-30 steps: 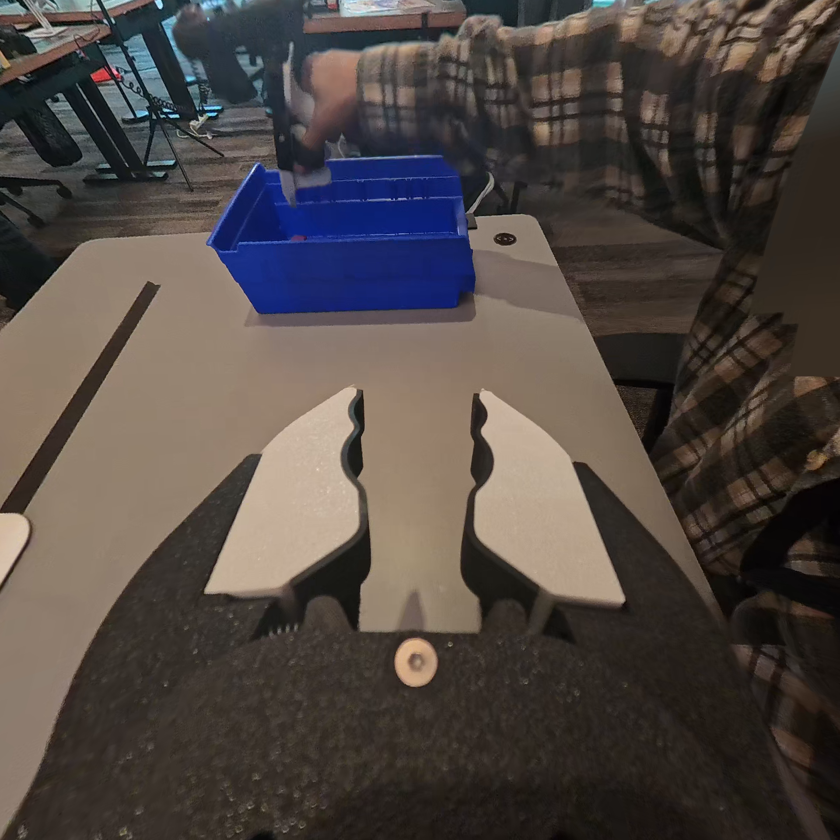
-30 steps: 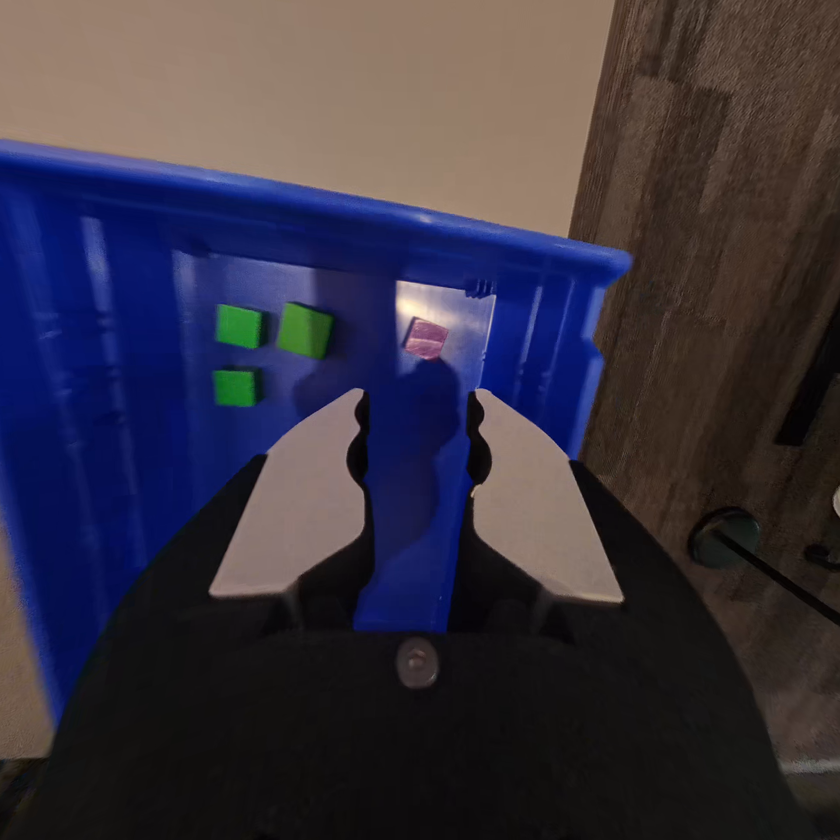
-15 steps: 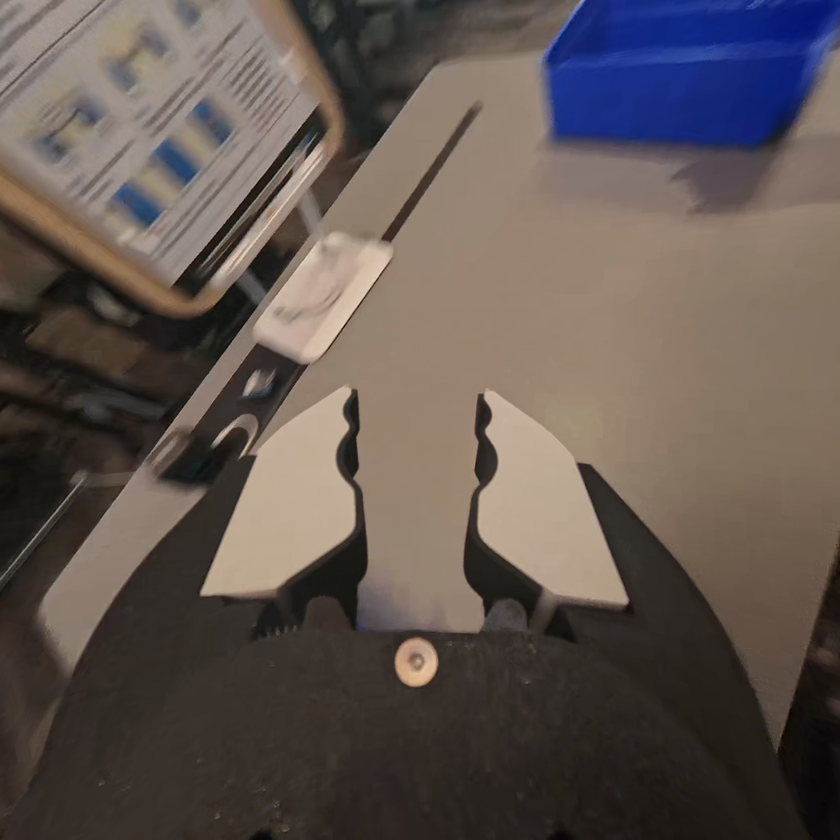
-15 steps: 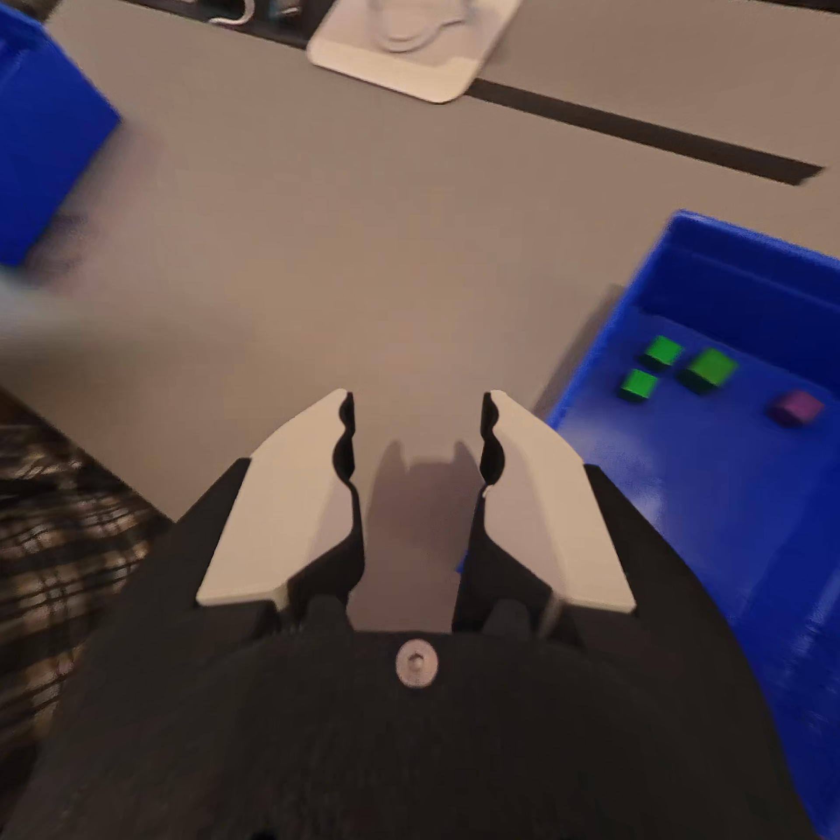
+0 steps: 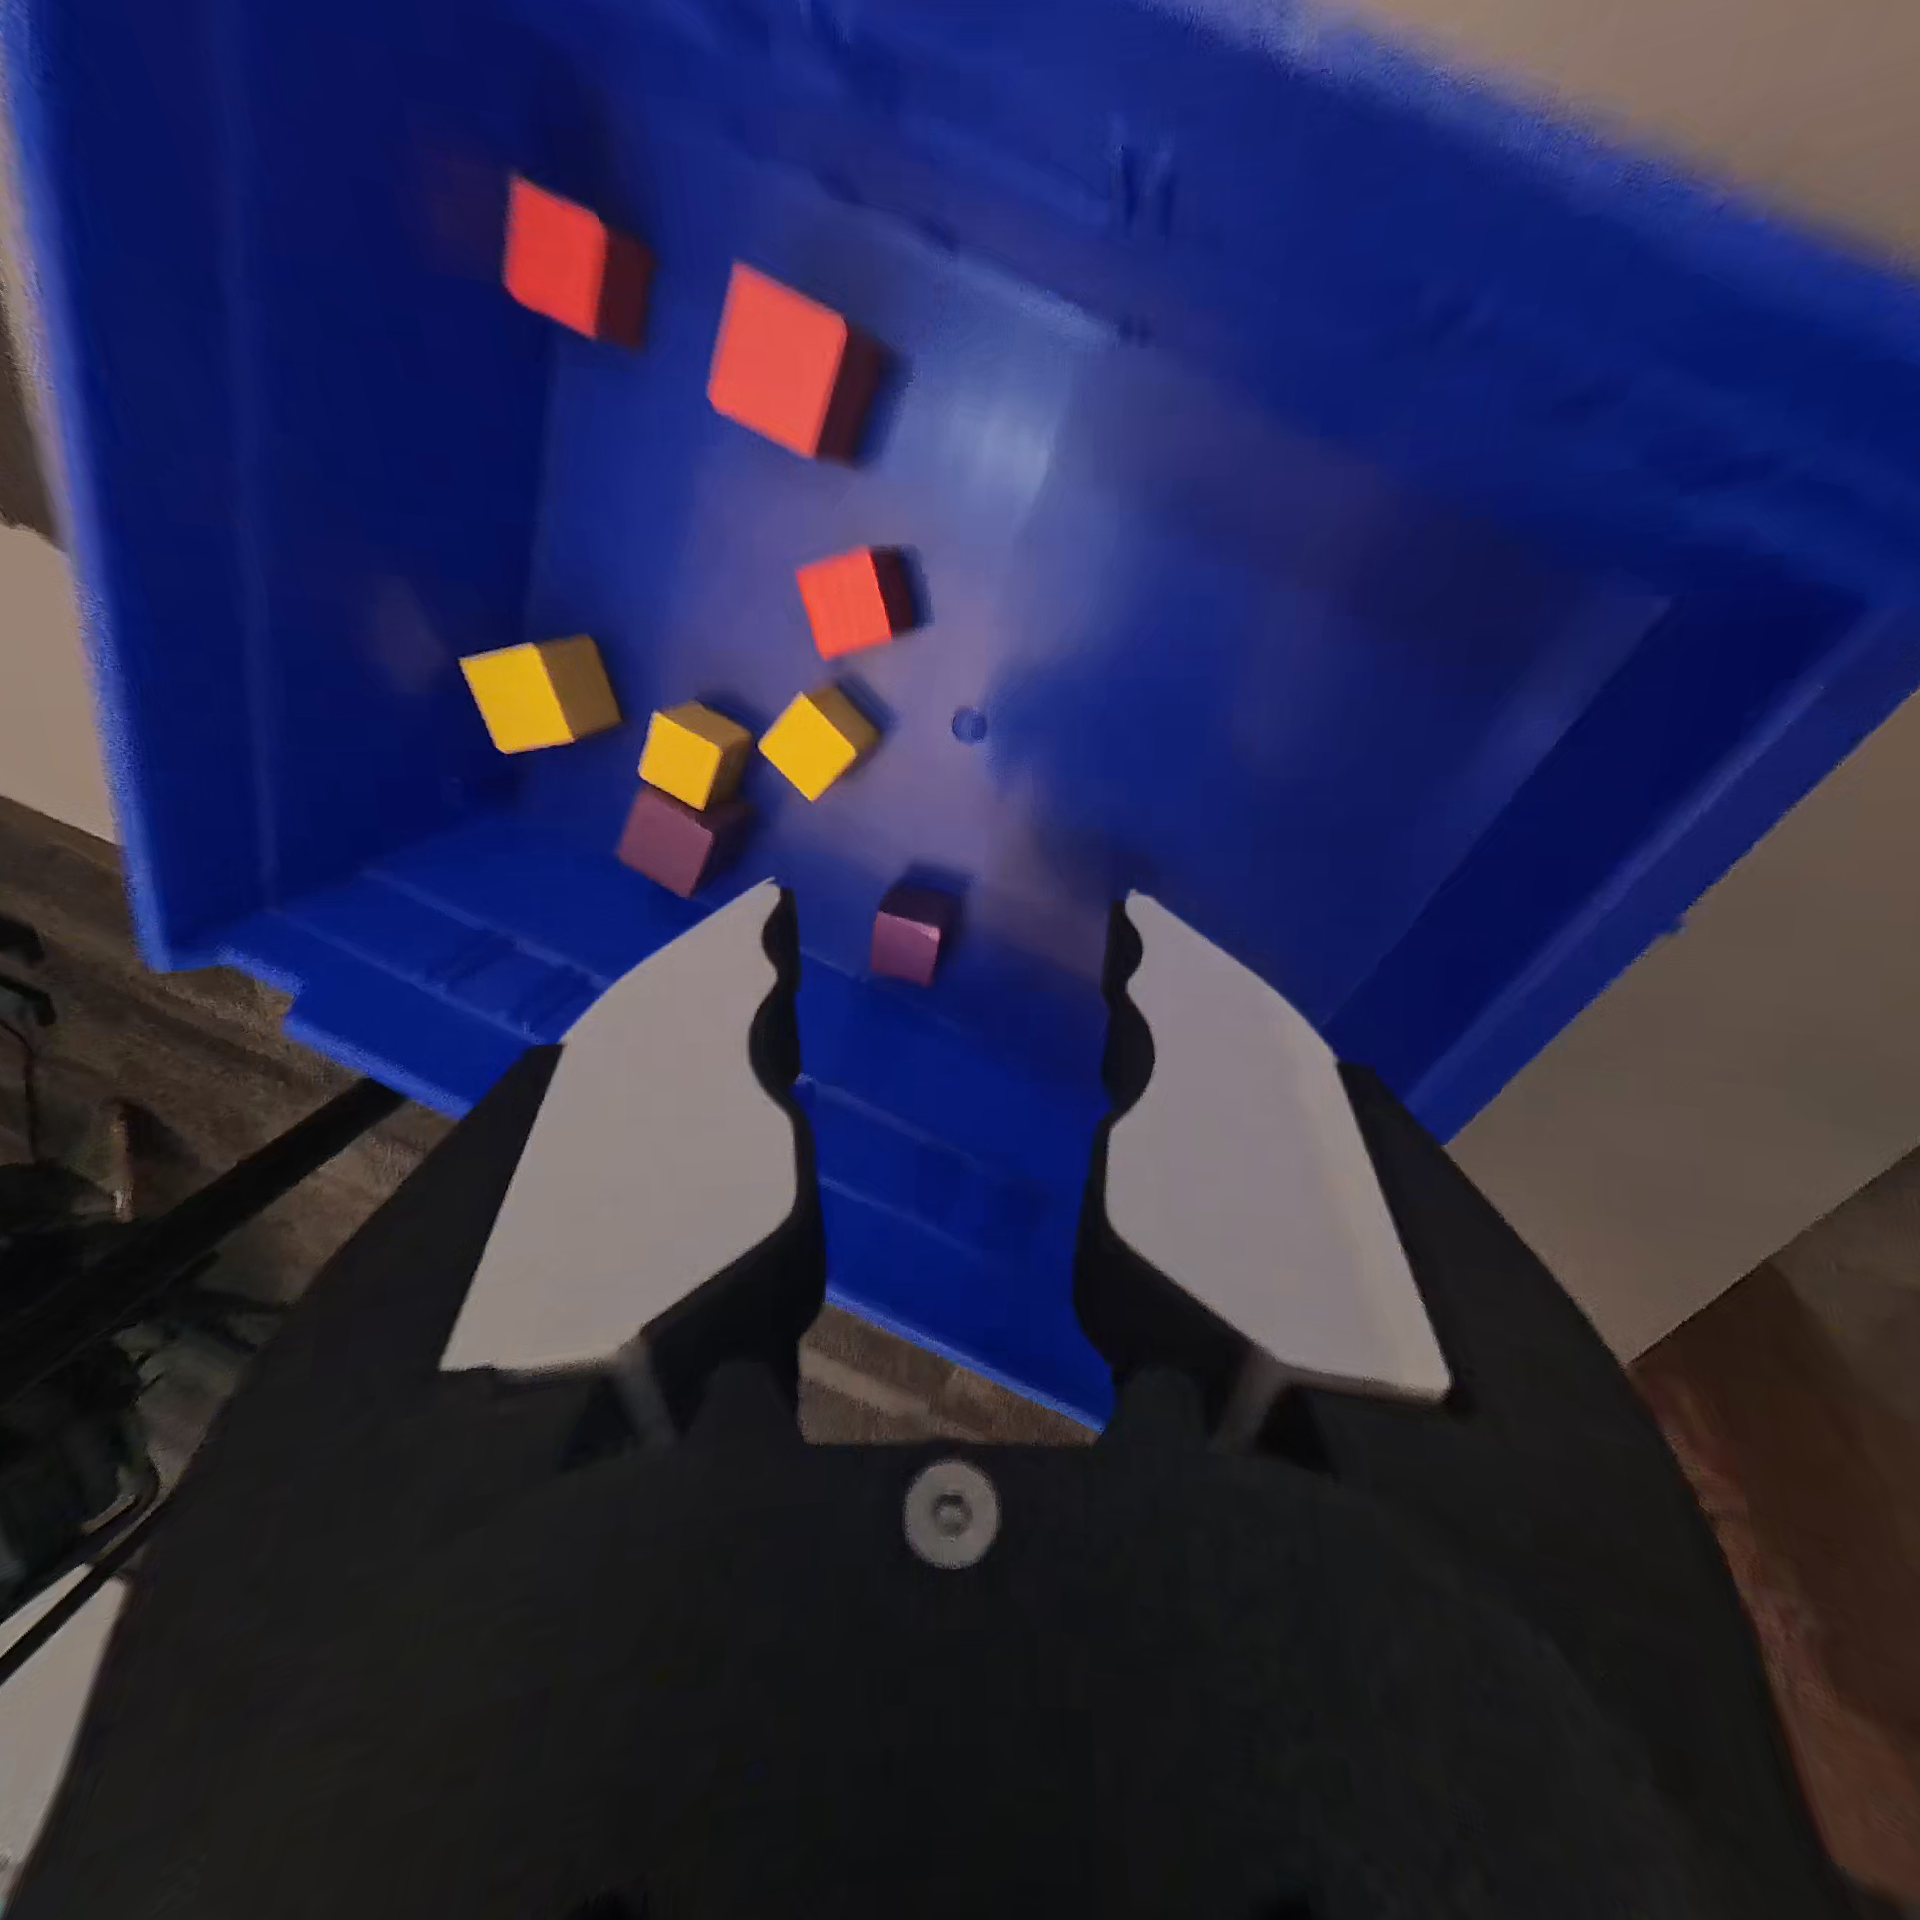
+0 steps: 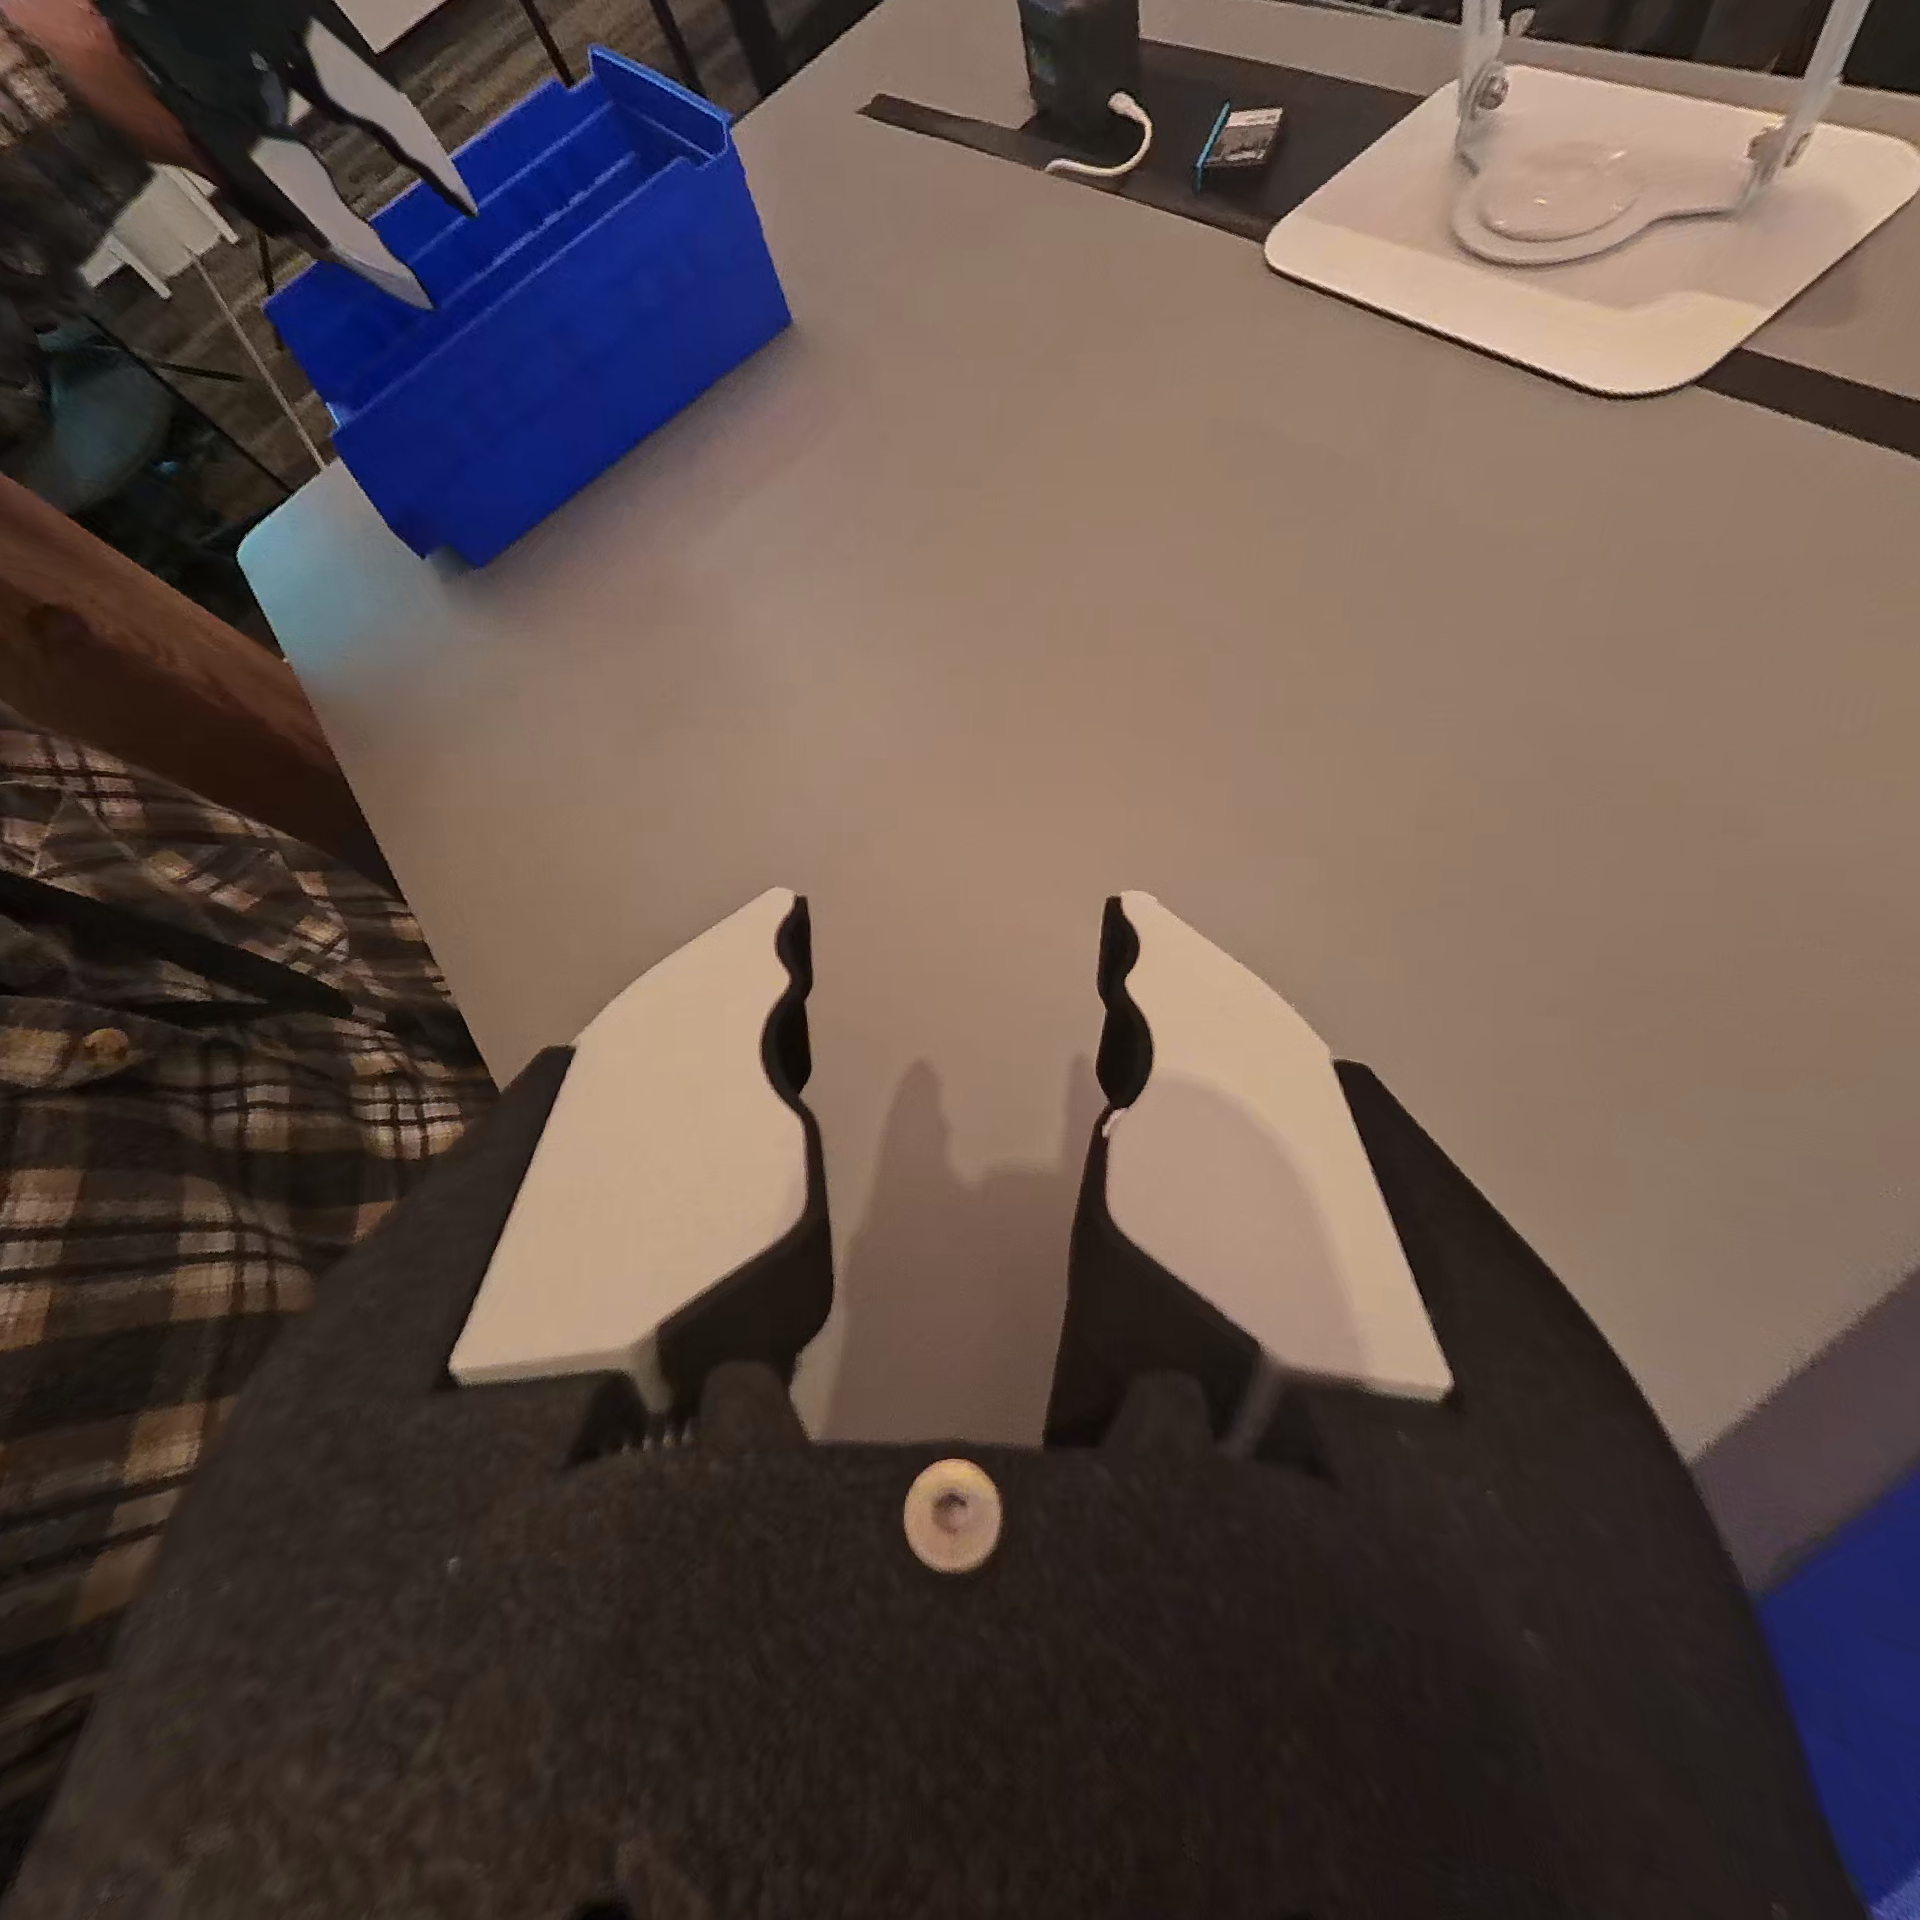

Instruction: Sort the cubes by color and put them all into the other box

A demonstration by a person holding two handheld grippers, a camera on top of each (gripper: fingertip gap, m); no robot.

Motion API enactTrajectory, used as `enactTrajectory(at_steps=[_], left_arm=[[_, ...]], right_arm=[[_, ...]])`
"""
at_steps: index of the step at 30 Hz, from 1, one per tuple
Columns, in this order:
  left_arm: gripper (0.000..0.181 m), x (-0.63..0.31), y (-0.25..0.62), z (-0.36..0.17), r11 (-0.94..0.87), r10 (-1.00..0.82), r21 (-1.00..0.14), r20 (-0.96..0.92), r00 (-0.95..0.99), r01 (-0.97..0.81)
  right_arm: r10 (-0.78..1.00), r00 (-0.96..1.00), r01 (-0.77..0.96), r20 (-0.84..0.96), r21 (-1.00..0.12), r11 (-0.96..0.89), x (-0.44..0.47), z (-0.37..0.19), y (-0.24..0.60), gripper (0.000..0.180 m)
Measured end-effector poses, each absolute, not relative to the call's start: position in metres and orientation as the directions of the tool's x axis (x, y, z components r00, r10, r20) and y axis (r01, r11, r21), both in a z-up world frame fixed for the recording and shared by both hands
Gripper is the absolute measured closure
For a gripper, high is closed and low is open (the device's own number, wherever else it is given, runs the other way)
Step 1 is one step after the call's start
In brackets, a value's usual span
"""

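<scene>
The left gripper [image 5: 951, 914] has its jaws wide apart and holds nothing; it hangs over a blue box [image 5: 312, 436] and looks down into it. Between the two fingertips, a little toward the left one, a small purple cube [image 5: 908, 935] lies on the box floor. A second purple cube [image 5: 681, 840] lies just beyond the left fingertip, and a yellow cube [image 5: 691, 753] is right behind it, so close that they seem to touch, though the blur makes this uncertain. Two more yellow cubes lie near: one to the right [image 5: 818, 741] and one to the left [image 5: 537, 692] of it. Farther in are three red cubes: a small one [image 5: 857, 601] near the middle of the floor, a big one [image 5: 790, 358] beyond it, and another [image 5: 571, 260] near the far left corner. This whole view is blurred. The right gripper [image 6: 948, 920] also has its jaws wide apart with nothing between them; it hangs low over a bare part of the grey table [image 6: 1247, 644], and its shadow falls on the table between the fingers. In this view the left gripper [image 6: 442, 249] shows far off at the top left, its fingertips over the same blue box [image 6: 582, 384], which stands at the far left corner of the table. A piece of a second blue box [image 6: 1849, 1683] shows at the bottom right edge. At the far right of the table stands a white stand [image 6: 1579, 239] on a black strip [image 6: 1818, 390]. A plaid sleeve [image 6: 156, 1091] fills the left side.
</scene>
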State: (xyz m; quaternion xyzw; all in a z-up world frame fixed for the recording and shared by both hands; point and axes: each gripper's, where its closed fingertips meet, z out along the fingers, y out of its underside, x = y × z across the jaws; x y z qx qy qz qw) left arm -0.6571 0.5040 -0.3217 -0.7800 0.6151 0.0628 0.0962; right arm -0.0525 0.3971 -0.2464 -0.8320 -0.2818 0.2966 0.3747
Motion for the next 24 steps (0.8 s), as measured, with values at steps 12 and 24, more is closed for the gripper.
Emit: enactTrajectory(at_steps=[12, 24], left_arm=[[0.138, -0.698, 0.517, -0.378, -0.201, -0.973, 0.257, -0.161, 0.164, -0.945], [0.151, -0.716, 0.516, -0.395, -0.310, -0.950, 0.352, -0.138, 0.279, -0.883]], right_arm=[[0.724, 0.638, 0.295, -0.261, -0.786, -0.543, -0.078, -0.249, 0.403, 0.127], [0.721, 0.640, 0.279, -0.264, -0.794, -0.539, -0.069, -0.250, 0.401, 0.127]])
